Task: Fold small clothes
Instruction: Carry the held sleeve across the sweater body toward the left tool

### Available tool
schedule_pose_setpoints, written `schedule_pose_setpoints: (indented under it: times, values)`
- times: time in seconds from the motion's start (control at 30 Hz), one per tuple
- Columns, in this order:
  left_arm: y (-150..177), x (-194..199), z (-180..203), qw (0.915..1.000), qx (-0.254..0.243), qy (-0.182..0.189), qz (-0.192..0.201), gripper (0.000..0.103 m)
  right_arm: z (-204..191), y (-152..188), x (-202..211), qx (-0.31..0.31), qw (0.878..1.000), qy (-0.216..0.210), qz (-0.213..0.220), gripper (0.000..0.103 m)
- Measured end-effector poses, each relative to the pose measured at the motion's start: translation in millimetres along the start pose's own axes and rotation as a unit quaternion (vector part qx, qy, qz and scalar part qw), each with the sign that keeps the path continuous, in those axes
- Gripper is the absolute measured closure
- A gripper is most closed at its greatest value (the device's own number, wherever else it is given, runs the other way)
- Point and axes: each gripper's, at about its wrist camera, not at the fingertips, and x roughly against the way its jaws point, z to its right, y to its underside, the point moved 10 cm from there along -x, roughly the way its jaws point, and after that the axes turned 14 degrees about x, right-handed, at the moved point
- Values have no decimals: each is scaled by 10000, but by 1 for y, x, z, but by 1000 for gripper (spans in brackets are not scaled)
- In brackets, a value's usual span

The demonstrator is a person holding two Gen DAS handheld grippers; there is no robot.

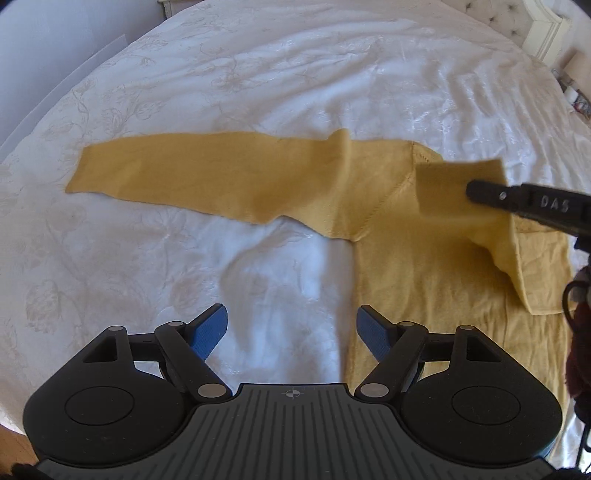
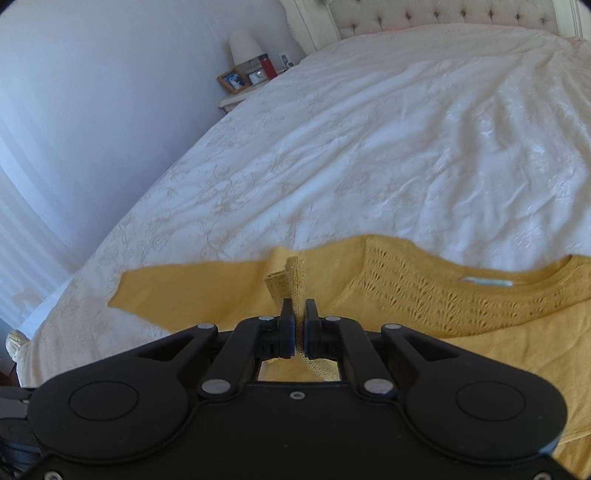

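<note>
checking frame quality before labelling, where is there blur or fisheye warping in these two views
Left wrist view: the right tool and the sleeve end it carries are motion-blurred, the bedspread bows at the edges. Right wrist view: mostly sharp, the wall curves, daylight brightens the sheet.

White bedspread point(image 2: 369, 147) w/ faint floral pattern, wrinkled, fills most of both views. Tufted headboard point(image 2: 443, 14) at far end of bedspread, pale frame post point(image 1: 546, 33) beside it. Nightstand point(image 2: 236, 99) just off bedspread's far left edge: lamp w/ white shade point(image 2: 243, 46), framed pic point(image 2: 232, 81), small clock point(image 2: 256, 76), red item point(image 2: 269, 66). Pale wall point(image 2: 92, 92) behind nightstand. Strip of wood floor point(image 1: 11, 443) below bedspread's near edge.
</note>
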Motion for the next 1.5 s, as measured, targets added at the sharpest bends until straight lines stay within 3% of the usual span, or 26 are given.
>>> schedule_pose_setpoints:
  times: [0.17, 0.23, 0.27, 0.53, 0.63, 0.73, 0.87, 1.0, 1.1, 1.17, 1.2, 1.23, 1.37, 1.5]
  values:
    - [-11, -11, -10, 9999, -10, 90, -54, 27, -22, 34, -6, 74, 9992, -143, -364, 78]
    - [-15, -17, -7, 9998, -20, 167, -81, 27, -17, 41, 1, -33, 9992, -112, -381, 53]
    - [-15, -21, -5, 9997, -49, 215, -100, 27, -13, 46, 6, -118, 9992, -64, -381, 51]
    - [-13, -54, 54, 9970, -584, 474, -205, 28, 42, 79, 39, -380, 9951, 629, -659, 51]
    - [-10, -66, 86, 9902, -1280, 562, -60, 34, 64, 94, 53, -517, 9923, 828, -765, 51]
    - [-6, -82, 112, 9760, -2112, 535, 42, 43, 82, 107, 64, -737, 9897, 938, -796, 51]
    - [-2, -102, 131, 9578, -2810, 605, -48, 46, 100, 121, 72, -932, 9869, 990, -868, 51]
    - [5, -128, 131, 9479, -3136, 374, -407, 46, 113, 129, 74, -1071, 9854, 980, -885, 51]
    - [8, -137, 127, 9491, -3058, 408, -640, 46, 122, 131, 75, -1123, 9850, 981, -872, 51]
    - [7, -136, 127, 9526, -2935, 471, -652, 58, 128, 133, 77, -1169, 9846, 977, -862, 51]
    - [7, -134, 128, 9544, -2868, 537, -626, 82, 130, 133, 77, -1196, 9843, 972, -861, 51]
    - [7, -132, 129, 9549, -2851, 584, -592, 98, 133, 134, 77, -1212, 9841, 972, -865, 51]
    - [-11, -106, 141, 9523, -3017, 411, 198, 99, 145, 134, 79, -1249, 9831, 1019, -866, 51]
    - [-41, -87, 156, 9578, -2776, 502, 546, 99, 169, 127, 86, -1282, 9803, 1302, -747, 51]
